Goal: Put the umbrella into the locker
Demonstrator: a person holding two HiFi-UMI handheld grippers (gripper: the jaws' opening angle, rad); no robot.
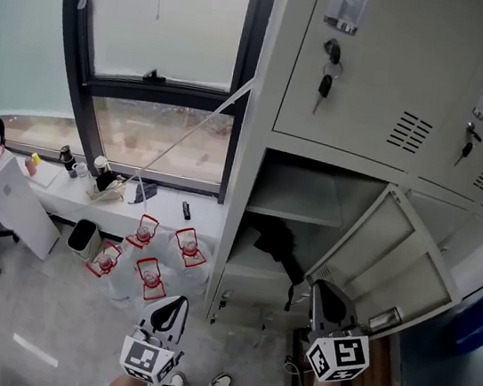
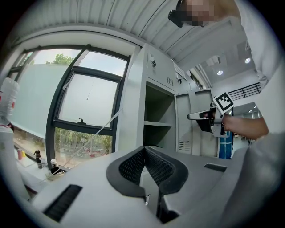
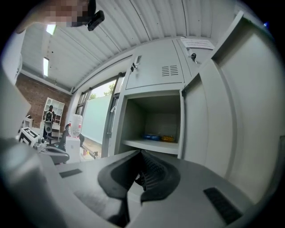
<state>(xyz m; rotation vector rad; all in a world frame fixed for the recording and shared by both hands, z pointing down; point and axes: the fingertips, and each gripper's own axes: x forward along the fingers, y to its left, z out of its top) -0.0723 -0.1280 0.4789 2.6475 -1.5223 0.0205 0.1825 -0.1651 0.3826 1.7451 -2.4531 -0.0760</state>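
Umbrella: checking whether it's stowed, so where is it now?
In the head view, the black umbrella lies inside the open locker, in the lower compartment under its shelf.

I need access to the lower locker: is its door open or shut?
Open. The locker door stands swung out to the right in the head view, and the shelf inside shows.

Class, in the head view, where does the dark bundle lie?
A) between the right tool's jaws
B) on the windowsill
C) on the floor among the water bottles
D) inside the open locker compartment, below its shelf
D: the dark bundle lies within the open compartment of the locker, beneath the shelf.
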